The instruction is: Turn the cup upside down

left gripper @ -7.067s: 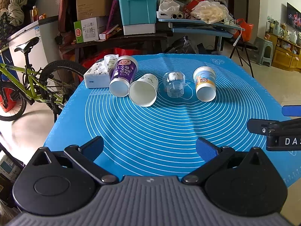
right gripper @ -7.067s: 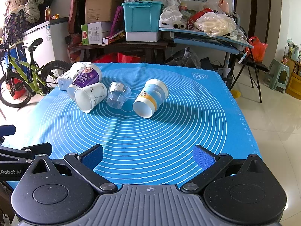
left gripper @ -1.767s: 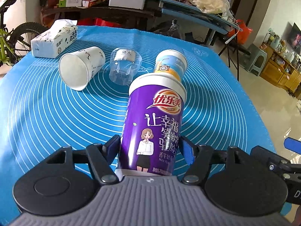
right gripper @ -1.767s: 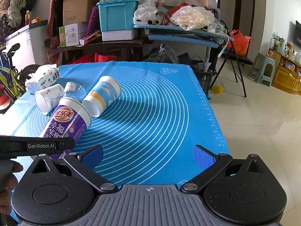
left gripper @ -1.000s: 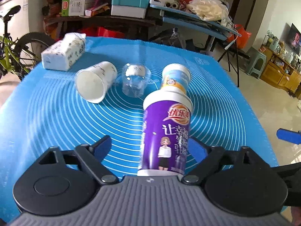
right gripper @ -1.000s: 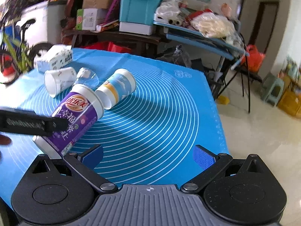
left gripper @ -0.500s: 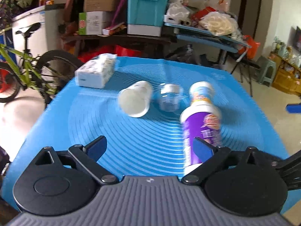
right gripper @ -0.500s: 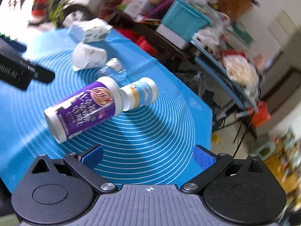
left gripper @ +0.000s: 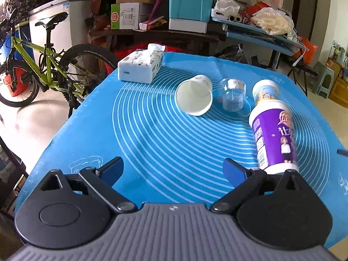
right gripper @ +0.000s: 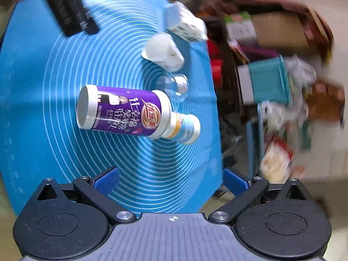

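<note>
The purple cup (left gripper: pixel 274 137) stands on the blue mat (left gripper: pixel 152 130) at the right, wider end up, just beyond the right finger of my open, empty left gripper (left gripper: pixel 174 169). Behind it lie a white paper cup (left gripper: pixel 194 95), a clear cup (left gripper: pixel 232 96) and a blue-and-white cup (left gripper: pixel 265 91) on their sides. My right gripper (right gripper: pixel 171 179) is open, empty and rolled sideways, facing the purple cup (right gripper: pixel 121 113) from a distance. The left gripper's body (right gripper: pixel 67 6) shows at the top left of the right wrist view.
A tissue pack (left gripper: pixel 141 65) lies at the mat's far left. A green bicycle (left gripper: pixel 43 61) stands left of the table. Cluttered shelves with a teal bin (left gripper: pixel 191 2) and boxes stand behind it. The right wrist view is motion-blurred.
My left gripper opened, let go of the purple cup and drew back to the left. My right gripper rolled sideways and now faces the cup.
</note>
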Available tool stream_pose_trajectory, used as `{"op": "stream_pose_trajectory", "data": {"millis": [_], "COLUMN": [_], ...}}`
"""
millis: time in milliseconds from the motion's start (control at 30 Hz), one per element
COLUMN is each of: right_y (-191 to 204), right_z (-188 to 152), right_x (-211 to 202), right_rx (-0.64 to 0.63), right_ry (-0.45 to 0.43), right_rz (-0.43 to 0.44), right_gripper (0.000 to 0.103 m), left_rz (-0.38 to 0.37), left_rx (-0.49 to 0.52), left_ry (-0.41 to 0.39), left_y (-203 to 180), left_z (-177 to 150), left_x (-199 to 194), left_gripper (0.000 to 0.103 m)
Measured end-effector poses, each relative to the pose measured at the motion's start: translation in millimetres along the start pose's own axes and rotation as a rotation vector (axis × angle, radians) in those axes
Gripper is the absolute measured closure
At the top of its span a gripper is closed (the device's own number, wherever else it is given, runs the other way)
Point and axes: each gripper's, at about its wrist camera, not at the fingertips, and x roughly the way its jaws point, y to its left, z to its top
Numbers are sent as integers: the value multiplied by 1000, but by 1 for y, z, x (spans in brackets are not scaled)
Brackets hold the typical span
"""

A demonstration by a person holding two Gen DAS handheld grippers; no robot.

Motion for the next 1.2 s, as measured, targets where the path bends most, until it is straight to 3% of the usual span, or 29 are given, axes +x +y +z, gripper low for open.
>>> {"op": "stream_pose_trajectory", "data": {"millis": [267,600,700,867,1200], "right_y": [18,59,65,72,86], "right_z": [22,33,35,29,27], "right_x": [11,31,38,52,73], "right_rx": [-386,-914,-1007,-1157,-1230], "right_ry": [11,-59,-132,-154,-173], "right_rz": [-39,-71,-57,7,65], "right_gripper": [0,0,0,0,2], "left_rz": [-19,-40,-45,-47,-52], "left_rx": [5,-3,-4,-10,-24], "left_ry": [16,32,39,47,54], "left_y": [4,10,12,17,21], "left_z": [-6,-8,-8,-7,-5], "left_x": [5,10,12,16,22], "left_gripper": [6,6,6,6,6]}}
